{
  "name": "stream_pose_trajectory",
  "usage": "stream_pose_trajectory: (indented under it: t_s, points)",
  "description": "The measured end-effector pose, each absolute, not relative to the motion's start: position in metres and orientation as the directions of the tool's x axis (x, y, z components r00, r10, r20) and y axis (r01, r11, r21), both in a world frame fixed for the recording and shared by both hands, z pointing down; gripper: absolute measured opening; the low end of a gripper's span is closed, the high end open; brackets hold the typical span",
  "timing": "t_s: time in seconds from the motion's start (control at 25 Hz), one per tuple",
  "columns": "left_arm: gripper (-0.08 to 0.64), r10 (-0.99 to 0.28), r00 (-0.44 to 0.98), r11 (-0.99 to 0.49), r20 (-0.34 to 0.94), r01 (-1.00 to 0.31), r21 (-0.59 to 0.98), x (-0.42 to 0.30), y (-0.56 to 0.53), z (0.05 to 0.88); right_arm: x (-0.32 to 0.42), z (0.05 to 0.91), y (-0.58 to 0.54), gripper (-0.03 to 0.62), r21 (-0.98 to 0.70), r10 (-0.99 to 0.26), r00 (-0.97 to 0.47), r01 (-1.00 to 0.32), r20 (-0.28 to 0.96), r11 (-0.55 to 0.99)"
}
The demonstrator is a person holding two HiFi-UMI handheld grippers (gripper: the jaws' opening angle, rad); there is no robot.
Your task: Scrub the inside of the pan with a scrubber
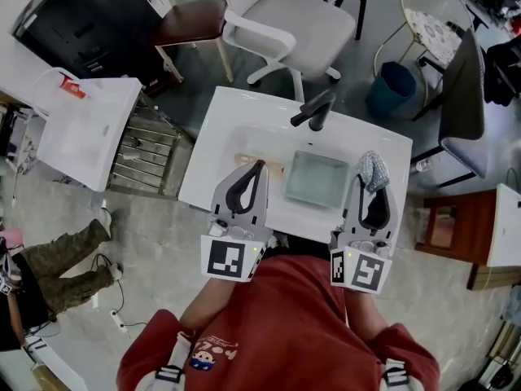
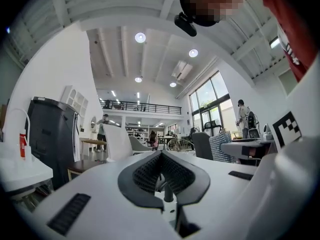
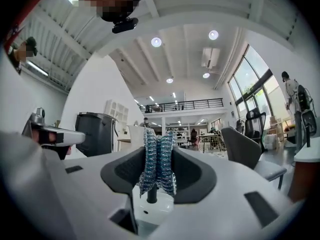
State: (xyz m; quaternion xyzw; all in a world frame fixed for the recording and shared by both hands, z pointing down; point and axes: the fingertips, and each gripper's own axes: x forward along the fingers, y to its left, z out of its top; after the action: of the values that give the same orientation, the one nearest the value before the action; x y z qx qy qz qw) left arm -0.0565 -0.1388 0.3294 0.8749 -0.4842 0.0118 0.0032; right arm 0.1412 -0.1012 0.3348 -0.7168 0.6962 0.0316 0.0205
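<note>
Right hand-held gripper [image 3: 158, 151]: jaws pinch a blue-silver mesh scrubber [image 3: 158, 166], wad upright between the pads, part of it standing proud above the tips.

Left hand-held gripper [image 2: 161, 156]: jaws pressed together at the tips, nothing between them.

Both gripper views look level across the room; neither shows the pan. Judged: both tools are held up off the tabletop [image 1: 220, 137], not yet over the work.

Head view: a square, glassy pan [image 1: 316, 177] sits just on the person's side of the faucet [image 1: 313, 109]. It looks about square, with no handle seen, so no long axis to note. Whether it stands in a basin cannot be told.

Key relation: the scrubber lies right of the faucet and nearer the person, just beside the pan's right edge as seen from above. The left hand-held gripper shows left of the faucet, farther from the pan.

Judged next: the right tool, being nearer, goes down and slightly leftward into the pan. Scrubbing not yet begun.
</note>
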Motion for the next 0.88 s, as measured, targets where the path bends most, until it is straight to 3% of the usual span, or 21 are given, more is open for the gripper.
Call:
stream_pose_trajectory:
  t_s: [0.88]
  points:
    - [0.012, -0.876, 0.482, -0.483, 0.039, -0.876, -0.022, -0.075, -0.143, 0.335, 0.142, 0.335, -0.119, 0.172, 0.056, -0.999, -0.019, -0.998, -0.036, 0.017]
